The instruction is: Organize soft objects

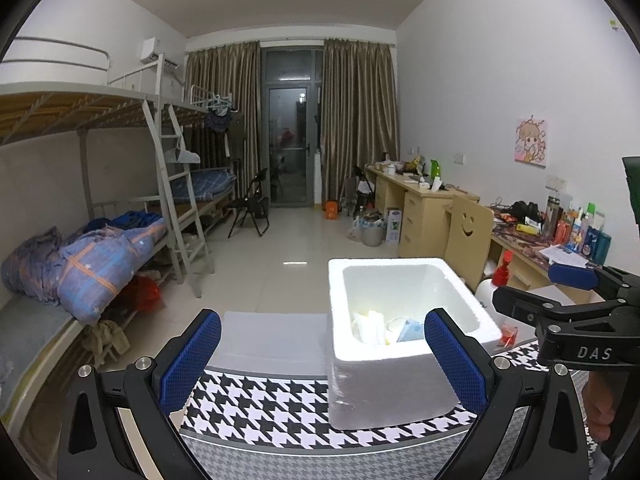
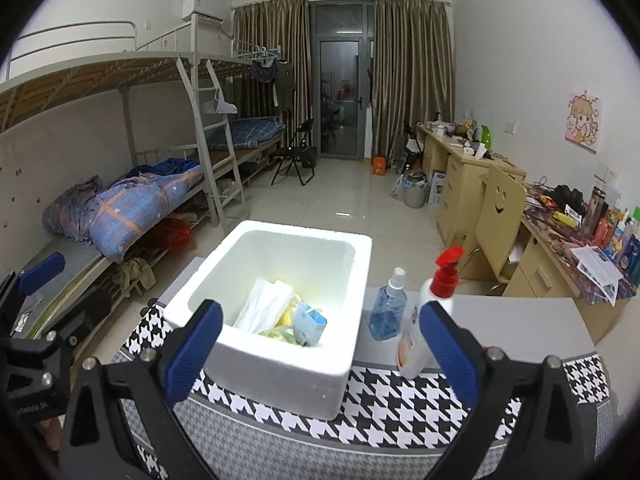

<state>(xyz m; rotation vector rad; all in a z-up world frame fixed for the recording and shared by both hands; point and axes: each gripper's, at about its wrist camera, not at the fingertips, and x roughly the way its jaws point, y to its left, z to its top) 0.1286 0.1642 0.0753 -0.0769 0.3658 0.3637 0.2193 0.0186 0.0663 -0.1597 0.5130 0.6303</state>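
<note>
Both our tools, left tool (image 1: 322, 360) and right tool (image 2: 320, 350), are spread wide and empty. The soft stuff (image 2: 280, 314) already sits in the foam box (image 2: 280, 372) near the table's (image 2: 404, 404) front edge. We'd back off slowly, steering clear of the spray bottle (image 2: 426, 320).

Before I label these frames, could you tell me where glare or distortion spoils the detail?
Left wrist view: the foam box rim is overexposed, and fisheye bends the bunk bed. Right wrist view: the box's near wall glares white; the tissue packs inside stay readable.
</note>
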